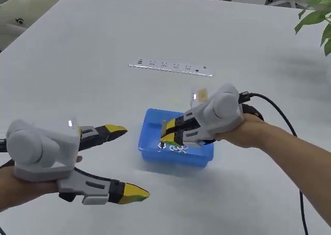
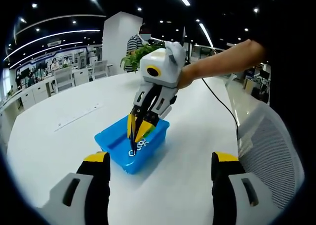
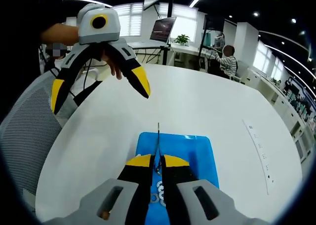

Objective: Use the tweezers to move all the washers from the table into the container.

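Note:
A blue container (image 1: 151, 122) sits in the middle of the white table, with several washers (image 1: 179, 149) lying inside it. My right gripper (image 1: 168, 134) hovers over the container, shut on thin tweezers (image 3: 158, 145) that point down into it. The tweezers' tips (image 2: 133, 149) are too small to show whether they hold a washer. The right gripper's own view has its jaws (image 3: 158, 160) pressed together above the container (image 3: 197, 151) and washers (image 3: 161, 191). My left gripper (image 1: 126, 162) rests to the container's left, open with nothing between its jaws; it appears wide open (image 3: 98, 89) in the right gripper view.
A white power strip (image 1: 170, 67) lies flat on the table beyond the container. A black cable (image 1: 282, 116) trails from the right gripper along the person's arm. Plant leaves (image 1: 316, 17) hang at the far right edge. Chairs stand around the table.

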A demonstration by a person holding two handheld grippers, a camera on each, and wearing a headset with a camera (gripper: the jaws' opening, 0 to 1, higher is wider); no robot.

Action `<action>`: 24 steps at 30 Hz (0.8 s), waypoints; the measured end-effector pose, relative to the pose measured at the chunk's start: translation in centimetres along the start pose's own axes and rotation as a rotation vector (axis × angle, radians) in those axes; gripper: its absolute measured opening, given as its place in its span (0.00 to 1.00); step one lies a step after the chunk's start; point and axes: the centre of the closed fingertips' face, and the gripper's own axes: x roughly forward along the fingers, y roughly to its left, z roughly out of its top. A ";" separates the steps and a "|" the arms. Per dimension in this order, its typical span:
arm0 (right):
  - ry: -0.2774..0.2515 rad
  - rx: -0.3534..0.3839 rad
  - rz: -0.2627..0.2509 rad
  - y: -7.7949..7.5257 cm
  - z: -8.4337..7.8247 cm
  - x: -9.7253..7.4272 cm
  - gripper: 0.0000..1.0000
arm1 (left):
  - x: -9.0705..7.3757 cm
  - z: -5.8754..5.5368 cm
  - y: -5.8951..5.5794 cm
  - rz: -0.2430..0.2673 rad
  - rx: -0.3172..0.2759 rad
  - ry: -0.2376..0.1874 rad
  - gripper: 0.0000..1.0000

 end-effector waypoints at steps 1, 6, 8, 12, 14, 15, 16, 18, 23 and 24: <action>0.009 0.002 0.002 0.0 -0.2 0.2 0.07 | 0.1 0.0 0.1 -0.001 0.005 0.001 0.88; -0.001 0.009 0.002 -0.1 -0.3 0.4 0.07 | 0.3 0.4 0.6 0.000 0.010 -0.003 0.86; -0.002 0.014 0.003 -0.2 -0.2 0.4 0.07 | 0.5 0.5 0.8 -0.009 0.009 -0.001 0.81; 0.000 0.006 0.006 -0.2 -0.2 0.5 0.07 | 0.9 0.8 1.4 -0.017 0.019 0.004 0.68; -0.001 0.007 0.006 -0.2 -0.1 0.5 0.08 | 1.2 1.1 1.8 -0.022 0.026 0.006 0.63; -0.001 0.007 0.007 -0.2 -0.1 0.5 0.08 | 1.3 1.3 2.0 -0.023 0.030 0.005 0.61; -0.001 0.005 0.007 -0.2 -0.1 0.5 0.08 | 1.5 1.5 2.3 -0.025 0.036 0.006 0.58; 0.001 0.002 0.008 -0.2 -0.1 0.5 0.08 | 1.8 1.9 2.7 -0.029 0.052 0.004 0.53; 0.003 0.000 0.009 -0.2 -0.1 0.5 0.08 | 2.8 2.4 3.6 -0.041 0.102 0.017 0.37; 0.004 0.000 0.010 -0.1 -0.1 0.5 0.08 | 2.9 2.5 3.7 -0.041 0.111 0.019 0.32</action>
